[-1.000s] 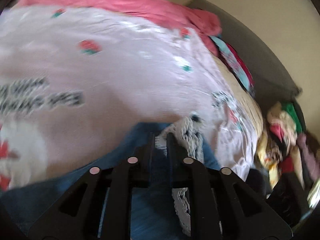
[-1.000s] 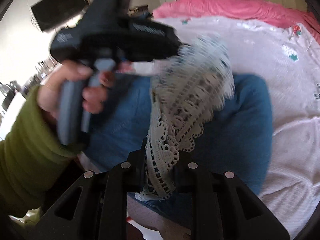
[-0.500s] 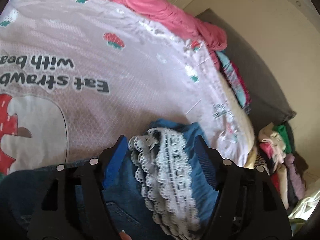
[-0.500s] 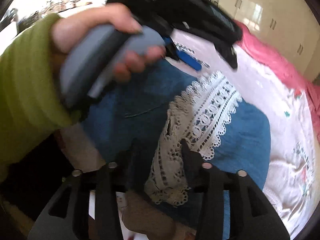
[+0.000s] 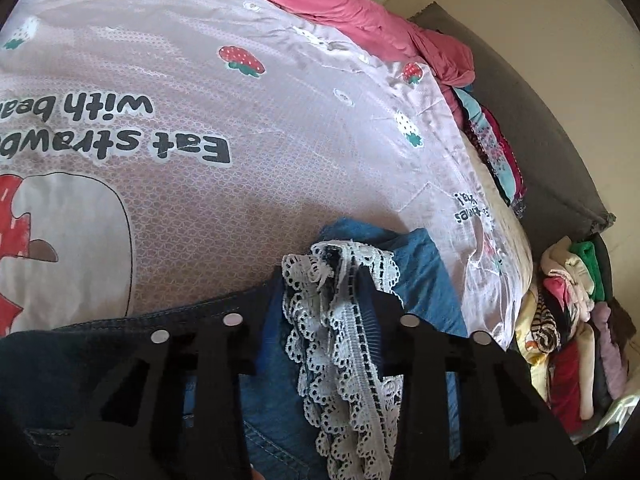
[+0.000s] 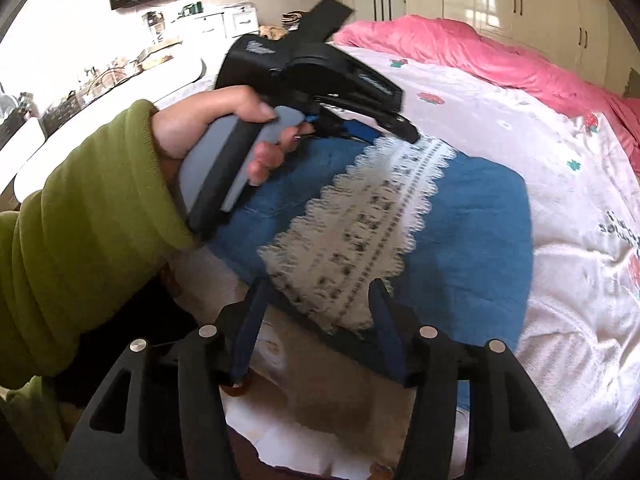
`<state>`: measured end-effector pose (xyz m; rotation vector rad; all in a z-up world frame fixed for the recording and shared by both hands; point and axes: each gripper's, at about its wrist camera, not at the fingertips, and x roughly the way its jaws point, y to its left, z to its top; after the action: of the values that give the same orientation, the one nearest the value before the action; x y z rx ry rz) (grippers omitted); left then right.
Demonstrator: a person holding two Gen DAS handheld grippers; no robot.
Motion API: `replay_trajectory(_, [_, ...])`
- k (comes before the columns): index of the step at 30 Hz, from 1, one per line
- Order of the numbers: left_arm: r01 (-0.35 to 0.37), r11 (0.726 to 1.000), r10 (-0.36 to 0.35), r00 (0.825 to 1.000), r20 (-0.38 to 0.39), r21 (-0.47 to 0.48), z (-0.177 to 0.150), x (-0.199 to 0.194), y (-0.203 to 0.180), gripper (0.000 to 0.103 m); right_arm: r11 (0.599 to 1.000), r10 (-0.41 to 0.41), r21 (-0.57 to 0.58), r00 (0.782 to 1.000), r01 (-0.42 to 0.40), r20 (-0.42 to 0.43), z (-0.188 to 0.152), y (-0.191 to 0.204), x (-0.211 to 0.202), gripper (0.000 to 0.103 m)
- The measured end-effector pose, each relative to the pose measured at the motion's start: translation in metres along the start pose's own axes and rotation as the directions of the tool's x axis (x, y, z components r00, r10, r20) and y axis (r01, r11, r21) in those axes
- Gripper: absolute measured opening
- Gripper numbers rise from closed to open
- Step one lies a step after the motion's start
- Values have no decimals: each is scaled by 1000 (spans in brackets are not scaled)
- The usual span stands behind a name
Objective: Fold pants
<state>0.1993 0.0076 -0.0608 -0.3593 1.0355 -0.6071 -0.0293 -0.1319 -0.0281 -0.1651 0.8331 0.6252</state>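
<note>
- The pants (image 6: pixel 472 216), blue denim with a white lace trim (image 6: pixel 360 232), lie folded in the lower middle of both views, on the strawberry quilt (image 5: pixel 240 120) of the bed.
- My left gripper (image 5: pixel 316 280) has just been closing; lace is bunched between its fingers in the left wrist view, but I cannot tell whether the pads really press on it.
- My right gripper (image 6: pixel 316 292) has just been opening and stands released, its jaws apart on both sides of the lace end at the near edge of the pants, not pinching it.
- In the right wrist view the person's hand (image 6: pixel 216 128) in a green sleeve (image 6: pixel 88 224) holds the left gripper at the far end of the lace.
- Risk, in my judgement: lace is thin and open, so a finger tip can snag a loop and drag the fold open when I lift away.
- If only lace is caught and not denim, the trim would stretch while the heavy cloth stays behind.
</note>
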Motion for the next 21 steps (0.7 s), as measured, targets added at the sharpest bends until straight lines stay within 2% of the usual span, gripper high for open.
replay_trajectory(1, [-3, 1000, 3, 1000, 1, -2, -1, 0, 0, 21, 1000, -2, -8, 1000, 2, -1, 2, 3, 2, 51])
replay_trajectory(5, [-17, 1000, 17, 1000, 9, 0, -3, -1, -3, 19, 998, -64, -12, 997, 63, -34, 9, 15, 20, 51])
replay_trajectory(6, [-21, 1000, 21, 1000, 12, 7, -3, -1, -4, 17, 997, -82, -11, 995, 81, -49, 10, 15, 27, 45])
replay_trajectory(7, [-22, 1000, 21, 1000, 17, 10, -3, -3, -5, 15, 996, -93, -15, 993, 92, -66, 10, 13, 33, 25])
replay_trajectory(9, [-14, 1000, 14, 1000, 26, 12, -3, -6, -7, 14, 997, -81, -17, 994, 80, -75, 11, 12, 37, 19])
replay_trajectory(13, [-33, 998, 31, 998, 48, 45, -3, -20, -13, 13, 992, -82, -101, 996, 78, -29, 21, 28, 24, 19])
replay_trajectory(17, [-73, 996, 71, 997, 37, 48, -5, -17, -11, 13, 989, -82, -130, 993, 71, -80, 12, 30, 46, 22])
replay_trajectory(21, [-89, 996, 89, 996, 12, 27, -6, -7, -2, 14, 988, -67, -144, 995, 56, -76, 7, 29, 50, 29])
